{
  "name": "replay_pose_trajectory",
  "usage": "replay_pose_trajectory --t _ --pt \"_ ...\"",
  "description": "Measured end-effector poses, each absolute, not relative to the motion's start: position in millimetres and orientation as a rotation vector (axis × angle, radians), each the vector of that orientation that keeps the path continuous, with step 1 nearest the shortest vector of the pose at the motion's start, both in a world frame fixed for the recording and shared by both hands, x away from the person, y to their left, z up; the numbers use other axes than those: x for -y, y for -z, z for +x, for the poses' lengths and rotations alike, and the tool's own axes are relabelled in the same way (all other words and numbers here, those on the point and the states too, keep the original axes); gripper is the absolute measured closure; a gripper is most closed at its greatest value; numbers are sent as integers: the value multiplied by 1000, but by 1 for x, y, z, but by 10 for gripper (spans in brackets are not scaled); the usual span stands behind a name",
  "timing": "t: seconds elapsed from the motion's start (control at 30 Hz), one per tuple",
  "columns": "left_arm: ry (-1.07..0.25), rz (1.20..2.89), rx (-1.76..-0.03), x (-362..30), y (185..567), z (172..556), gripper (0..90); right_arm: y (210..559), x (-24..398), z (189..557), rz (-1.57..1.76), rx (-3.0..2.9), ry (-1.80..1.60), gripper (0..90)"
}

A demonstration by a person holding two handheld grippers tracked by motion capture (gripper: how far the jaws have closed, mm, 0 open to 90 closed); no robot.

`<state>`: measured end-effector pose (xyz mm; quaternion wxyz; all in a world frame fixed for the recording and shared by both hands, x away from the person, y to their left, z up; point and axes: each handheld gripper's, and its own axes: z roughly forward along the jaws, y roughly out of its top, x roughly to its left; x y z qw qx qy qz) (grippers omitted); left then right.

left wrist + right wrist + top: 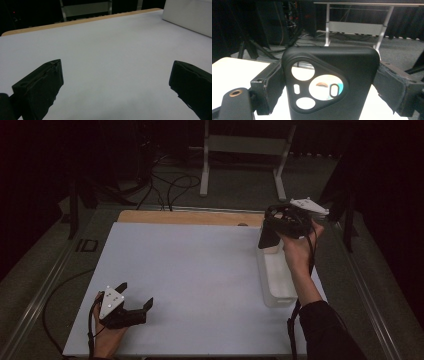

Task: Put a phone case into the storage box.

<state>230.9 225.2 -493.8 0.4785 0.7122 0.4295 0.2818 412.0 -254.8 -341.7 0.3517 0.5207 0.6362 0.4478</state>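
Right gripper (272, 232) clamps a black phone case (332, 82) above the white bin (277, 285) at right of frame — mid-carry; next, lower and release. Left gripper (132, 300) spread wide, idle lower left.

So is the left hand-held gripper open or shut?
Open: the left hand-held gripper has its jaws wide apart over the bare white table, nothing between them.
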Motion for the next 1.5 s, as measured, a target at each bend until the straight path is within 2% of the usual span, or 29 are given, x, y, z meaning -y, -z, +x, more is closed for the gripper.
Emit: replay_pose_trajectory --t 0.6,1.5 --pt "-686 1734 -1050 -226 494 231 0 356 275 428 1456 -1580 -1093 139" --pt "-682 1720 -1055 -228 494 229 0 388 269 455 1502 -1625 -1005 136"
